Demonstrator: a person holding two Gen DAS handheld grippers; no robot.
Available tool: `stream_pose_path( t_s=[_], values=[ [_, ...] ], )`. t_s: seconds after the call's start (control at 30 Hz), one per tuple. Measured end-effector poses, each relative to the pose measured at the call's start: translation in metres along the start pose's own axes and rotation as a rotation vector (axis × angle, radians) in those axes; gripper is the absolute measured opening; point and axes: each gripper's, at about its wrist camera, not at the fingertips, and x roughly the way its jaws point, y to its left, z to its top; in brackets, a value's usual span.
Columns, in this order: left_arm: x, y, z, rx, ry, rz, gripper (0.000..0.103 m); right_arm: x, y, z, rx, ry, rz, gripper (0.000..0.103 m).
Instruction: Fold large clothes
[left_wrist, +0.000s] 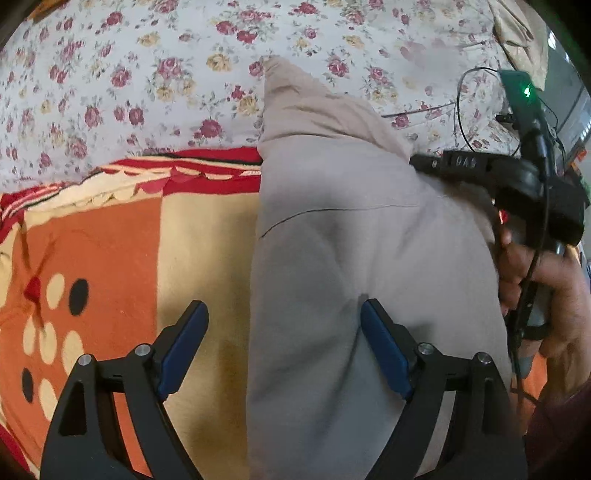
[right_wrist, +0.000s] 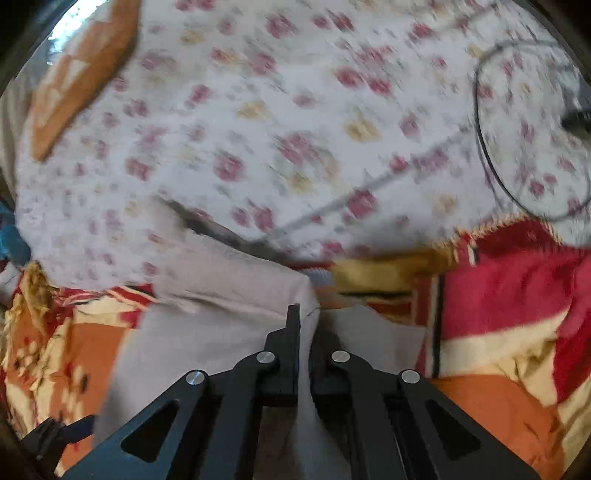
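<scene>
A large grey-beige garment (left_wrist: 369, 240) lies in a long heap on the orange and red blanket (left_wrist: 110, 251). Its far end reaches onto the floral sheet. My left gripper (left_wrist: 284, 310) stands open over the garment's left edge, one blue pad on the cloth side and one over the blanket, with nothing pinched. My right gripper (right_wrist: 304, 321) is shut on a raised fold of the garment (right_wrist: 221, 332). In the left wrist view the right gripper (left_wrist: 421, 162) reaches in from the right, held by a hand (left_wrist: 554, 295), with its tips at the garment's far right edge.
A white sheet with red and yellow flowers (left_wrist: 147, 74) covers the bed beyond the blanket. A black cable loop (right_wrist: 491, 155) lies on it at the right. An orange patterned cushion (right_wrist: 74, 85) sits at the far left. The red blanket part (right_wrist: 509, 280) is bunched at the right.
</scene>
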Motion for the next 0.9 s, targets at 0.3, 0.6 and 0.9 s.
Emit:
stream_pose_path(
  t_s=[0.3, 0.6, 0.9],
  values=[
    [0.0, -0.002, -0.002, -0.003, 0.007, 0.023, 0.085, -0.092, 0.013, -0.02, -0.049, -0.062, 0.032, 0.051],
    [0.002, 0.006, -0.006, -0.056, 0.045, -0.026, 0.089, -0.045, -0.006, -0.057, -0.033, 0.005, -0.055, 0.042],
    [-0.022, 0.038, -0.012, -0.066, 0.017, -0.181, 0.089, -0.098, -0.044, -0.076, 0.088, -0.002, 0.061, 0.086]
  ],
)
